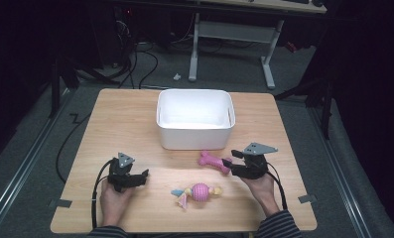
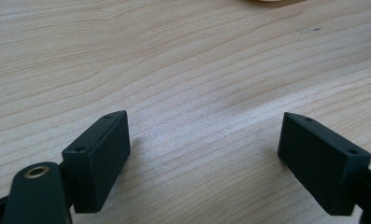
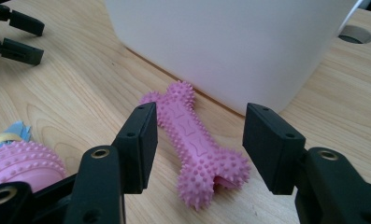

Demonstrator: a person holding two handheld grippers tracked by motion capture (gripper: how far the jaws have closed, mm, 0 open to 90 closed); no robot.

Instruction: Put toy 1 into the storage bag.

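Right gripper view is showing the right gripper (image 3: 197, 140) hanging low over the wooden table (image 3: 80, 84), its two black jaws standing apart on either side of a pink spiky bone toy (image 3: 192, 140); neither pad is touching the toy, which is lying flat on the wood between them. Just beyond the bone, a white plastic bin (image 3: 230, 42) is sitting with its near wall close to the toy's far end, though whether the two are touching cannot be told. Off to the left in that view, a pink ball toy (image 3: 19, 161) with a blue and yellow tassel is resting on the table.

Seen from the high view, the left gripper (image 1: 144, 174) is resting near the table's front edge in the person's left hand (image 1: 115, 201), well apart from the toys. Its jaws are gaping wide over bare wood, gripping nothing.
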